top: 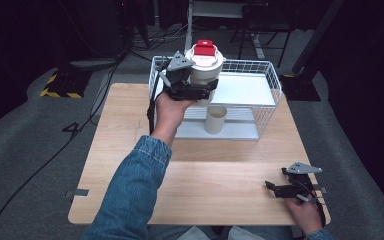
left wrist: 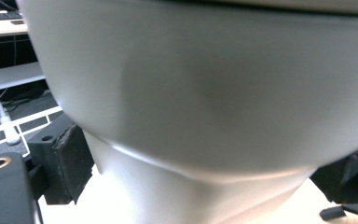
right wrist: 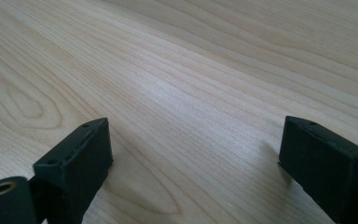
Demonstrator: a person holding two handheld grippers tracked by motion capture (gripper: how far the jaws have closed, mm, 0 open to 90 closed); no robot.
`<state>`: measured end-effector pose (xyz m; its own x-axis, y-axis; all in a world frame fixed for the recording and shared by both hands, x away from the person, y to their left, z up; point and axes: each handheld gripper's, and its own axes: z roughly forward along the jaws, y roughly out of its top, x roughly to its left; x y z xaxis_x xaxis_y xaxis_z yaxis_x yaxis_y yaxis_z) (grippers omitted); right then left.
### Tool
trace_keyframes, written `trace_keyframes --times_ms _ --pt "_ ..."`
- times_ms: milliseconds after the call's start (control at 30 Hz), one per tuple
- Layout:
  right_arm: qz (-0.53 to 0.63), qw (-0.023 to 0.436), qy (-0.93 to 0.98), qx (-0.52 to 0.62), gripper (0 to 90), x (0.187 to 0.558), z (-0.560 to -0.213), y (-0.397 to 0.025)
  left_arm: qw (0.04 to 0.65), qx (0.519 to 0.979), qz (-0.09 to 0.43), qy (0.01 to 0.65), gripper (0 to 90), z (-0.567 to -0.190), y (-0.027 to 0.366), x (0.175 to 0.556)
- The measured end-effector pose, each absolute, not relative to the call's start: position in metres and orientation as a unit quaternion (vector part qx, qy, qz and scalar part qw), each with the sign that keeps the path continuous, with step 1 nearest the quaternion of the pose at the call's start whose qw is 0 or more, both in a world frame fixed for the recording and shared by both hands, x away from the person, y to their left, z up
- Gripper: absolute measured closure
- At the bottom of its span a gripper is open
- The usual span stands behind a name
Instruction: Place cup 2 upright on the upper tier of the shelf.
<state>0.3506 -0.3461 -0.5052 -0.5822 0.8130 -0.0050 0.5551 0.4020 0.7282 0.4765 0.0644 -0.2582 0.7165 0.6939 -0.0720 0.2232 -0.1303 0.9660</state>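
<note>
At upper centre of the high view, the left gripper [top: 200,90] clamped a white jar [top: 205,67] upright, red-lidded end up, above the wire basket [top: 272,85], which held a beige cup [top: 215,120]. At lower right, the right gripper [top: 275,189] rested released on the wooden table [top: 205,170].

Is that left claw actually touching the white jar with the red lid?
Touching: in the left gripper view the jar sits between the left gripper pads, pressed against both.
</note>
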Motion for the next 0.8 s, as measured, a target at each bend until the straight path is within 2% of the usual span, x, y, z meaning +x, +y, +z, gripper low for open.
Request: trace_keyframes --times_ms 800 --pt "0.352 0.183 0.816 0.419 9.6 0.351 -0.505 -0.346 0.575 0.708 0.215 0.349 9.4 -0.274 0.035 0.520"
